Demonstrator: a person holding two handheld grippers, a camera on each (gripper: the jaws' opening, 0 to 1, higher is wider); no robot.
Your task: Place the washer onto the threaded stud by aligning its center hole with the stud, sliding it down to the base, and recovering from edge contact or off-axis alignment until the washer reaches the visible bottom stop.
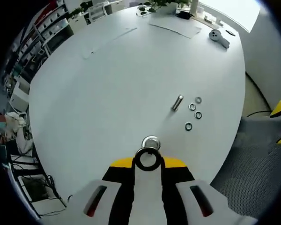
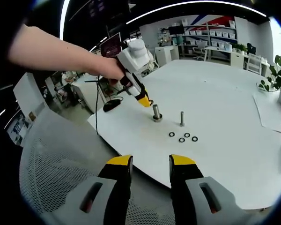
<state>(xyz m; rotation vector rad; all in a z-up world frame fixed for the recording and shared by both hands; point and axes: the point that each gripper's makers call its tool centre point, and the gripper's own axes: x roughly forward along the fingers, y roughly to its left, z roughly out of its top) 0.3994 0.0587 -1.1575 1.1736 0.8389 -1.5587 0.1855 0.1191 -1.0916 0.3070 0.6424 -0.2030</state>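
Note:
A dark washer (image 1: pixel 147 159) sits pinched between the yellow tips of my left gripper (image 1: pixel 147 162), which is shut on it. Just beyond it the large threaded stud (image 1: pixel 151 142) stands upright on the white table (image 1: pixel 107 93). In the right gripper view a hand holds the left gripper (image 2: pixel 144 100) with its tip just left of and level with the top of that stud (image 2: pixel 156 113). A thinner stud (image 2: pixel 181 118) stands to its right, with several loose washers (image 2: pixel 182 137) in front. My right gripper (image 2: pixel 150 165) hangs open off the table's near edge.
Several spare washers (image 1: pixel 193 112) lie around the thin stud (image 1: pixel 177 102). A white handheld device (image 1: pixel 218 37) and a paper sheet (image 1: pixel 175 26) lie at the table's far side. A grey mesh chair (image 2: pixel 51 164) stands beside the table edge.

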